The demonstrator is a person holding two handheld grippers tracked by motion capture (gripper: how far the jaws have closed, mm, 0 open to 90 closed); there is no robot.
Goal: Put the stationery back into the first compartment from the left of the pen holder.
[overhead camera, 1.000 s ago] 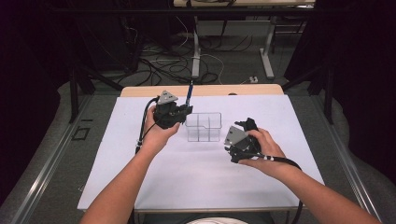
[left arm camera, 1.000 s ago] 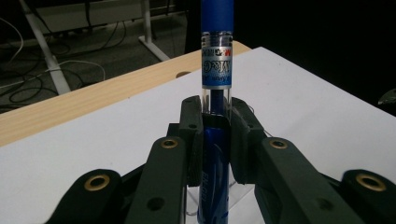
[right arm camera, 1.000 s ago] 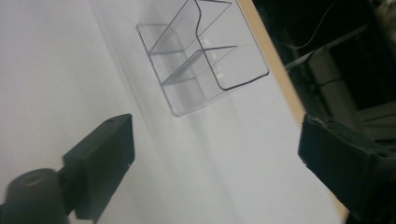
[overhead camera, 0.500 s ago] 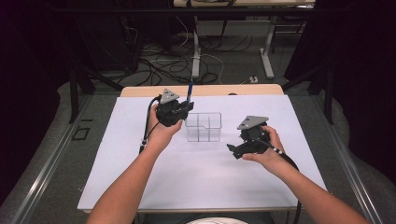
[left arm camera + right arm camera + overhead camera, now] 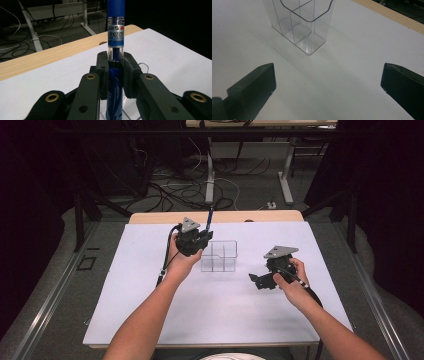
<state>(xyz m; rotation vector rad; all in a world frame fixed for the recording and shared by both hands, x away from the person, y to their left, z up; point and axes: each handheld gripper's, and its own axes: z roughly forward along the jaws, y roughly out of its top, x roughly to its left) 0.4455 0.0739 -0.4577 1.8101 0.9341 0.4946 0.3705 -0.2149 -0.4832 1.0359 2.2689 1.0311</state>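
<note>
High view: left gripper point(image 5: 200, 239) held up just left of the clear box point(image 5: 219, 255), at its far-left corner. It clamps a blue pen point(image 5: 209, 217), pen upright w/ slight tilt, top end pointing away over the far edge of the desk point(image 5: 150, 320). Clear box stands on the white desk surface, roughly mid-desk, open top, inner dividers visible. Right gripper point(image 5: 261, 280) sits right of the box, near but apart from it, low over the desk, jaws pointing left toward the box. Grey three-cornered plates on top of both grippers. Forearms come in from the near edge. Cables and desk legs on the floor point(image 5: 165, 185) beyond the box.

Left gripper view: jaws closed tight on the pen point(image 5: 115, 75), pen standing straight up between them. Blue barrel below the pads, clear section w/ printed label just above, blue grip at top. Edge of the clear box point(image 5: 102, 110) shows below the jaws, behind the pen; can't tell which compartment the pen is over. Wood strip of the desk point(image 5: 50, 57) runs beyond the white sheet.

Right gripper view: jaws wide apart, nothing between them, bare white desk point(image 5: 337, 87) underneath. Clear box point(image 5: 299, 27) ahead of the jaws, upright, apart from both; dividers split it into compartments.
</note>
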